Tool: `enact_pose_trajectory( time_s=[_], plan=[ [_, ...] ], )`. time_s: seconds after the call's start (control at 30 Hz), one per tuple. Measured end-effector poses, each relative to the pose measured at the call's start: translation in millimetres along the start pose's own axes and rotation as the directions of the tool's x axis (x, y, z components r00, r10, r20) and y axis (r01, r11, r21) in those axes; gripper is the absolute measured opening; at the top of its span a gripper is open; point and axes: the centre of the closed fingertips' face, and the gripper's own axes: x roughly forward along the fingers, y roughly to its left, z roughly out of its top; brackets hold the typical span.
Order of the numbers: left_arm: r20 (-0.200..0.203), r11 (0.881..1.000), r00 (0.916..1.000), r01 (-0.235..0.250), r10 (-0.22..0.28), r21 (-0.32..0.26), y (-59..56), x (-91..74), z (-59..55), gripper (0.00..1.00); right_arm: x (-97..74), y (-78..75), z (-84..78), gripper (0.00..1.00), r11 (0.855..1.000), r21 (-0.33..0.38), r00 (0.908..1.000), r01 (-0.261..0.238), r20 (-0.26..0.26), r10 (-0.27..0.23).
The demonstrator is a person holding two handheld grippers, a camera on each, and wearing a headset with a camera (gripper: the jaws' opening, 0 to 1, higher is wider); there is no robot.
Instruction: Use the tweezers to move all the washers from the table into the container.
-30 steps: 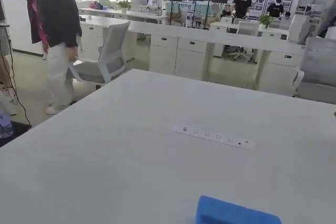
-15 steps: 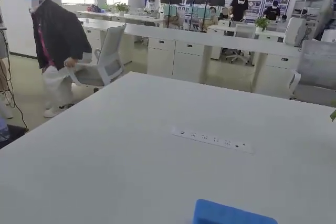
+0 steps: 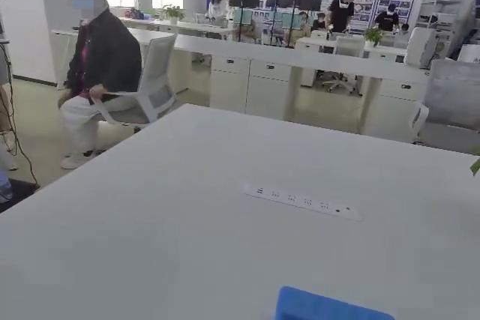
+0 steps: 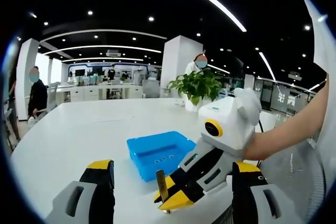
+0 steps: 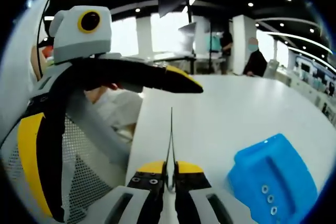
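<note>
The blue container sits on the white table with a few washers inside it. My left gripper is open, its jaws wide apart at the bottom of the left gripper view. The right gripper reaches in between them, shut on the tweezers, just short of the container. In the right gripper view my right gripper pinches the thin tweezers, tips pointing over the table. The container lies to the right with washers in it. The container's top edge also shows in the head view.
A white power strip lies flush in the table beyond the container. A potted plant stands at the far table edge. A person sits on an office chair off the table's left corner.
The person at the left has sat down on the chair. The head view has shifted slightly; the container stays at its bottom edge.
</note>
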Motion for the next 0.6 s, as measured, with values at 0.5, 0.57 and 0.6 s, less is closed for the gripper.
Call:
enact_pose_trajectory(
  time_s=[0.5, 0.57, 0.6],
  plan=[
    [-0.001, 1.000, 1.0000, -0.002, 0.002, 0.000, 0.5, 0.1, -0.4, 0.95, -41.1, -29.5, 43.5, 0.03, 0.975, 0.221, 0.9794, 0.012, 0.194, -0.056],
    [-0.005, 1.000, 1.0000, -0.003, 0.003, 0.002, 0.4, 0.2, -1.0, 0.95, -48.6, -38.9, 53.0, 0.03, 0.970, 0.243, 0.9701, 0.019, 0.230, -0.077],
    [-0.006, 1.000, 1.0000, -0.002, 0.002, 0.002, 0.3, 0.2, -1.2, 0.95, -51.4, -43.0, 55.8, 0.03, 0.968, 0.248, 0.9670, 0.027, 0.239, -0.088]
  ],
)
